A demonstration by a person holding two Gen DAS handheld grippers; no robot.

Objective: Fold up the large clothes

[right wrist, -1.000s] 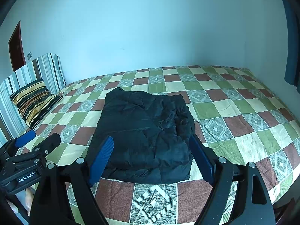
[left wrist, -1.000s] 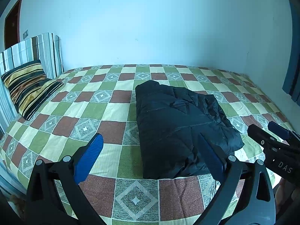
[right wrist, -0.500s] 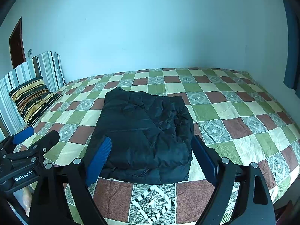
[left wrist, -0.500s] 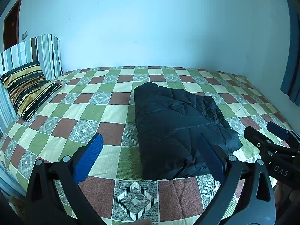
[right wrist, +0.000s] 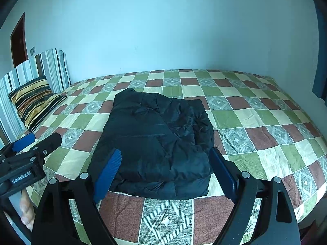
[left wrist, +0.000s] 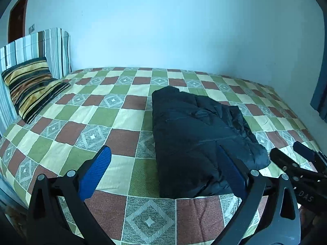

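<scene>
A black puffy jacket (left wrist: 196, 134) lies folded into a compact rectangle on the checked bedspread (left wrist: 98, 122); it also shows in the right wrist view (right wrist: 157, 143). My left gripper (left wrist: 163, 173) is open and empty, held above the near edge of the bed, short of the jacket. My right gripper (right wrist: 165, 173) is open and empty, held just short of the jacket's near edge. Each gripper shows at the side of the other's view: the right one (left wrist: 294, 163) and the left one (right wrist: 34, 145).
A striped pillow (left wrist: 30, 89) leans on a striped headboard cushion (left wrist: 40, 49) at the left end of the bed. A pale wall (left wrist: 163, 30) runs along the far side. A dark curtain (left wrist: 320, 81) hangs at the right. A brown door (right wrist: 18, 40) stands at far left.
Both grippers have drawn back and risen slightly from the jacket. They stay open. The jacket has not moved.
</scene>
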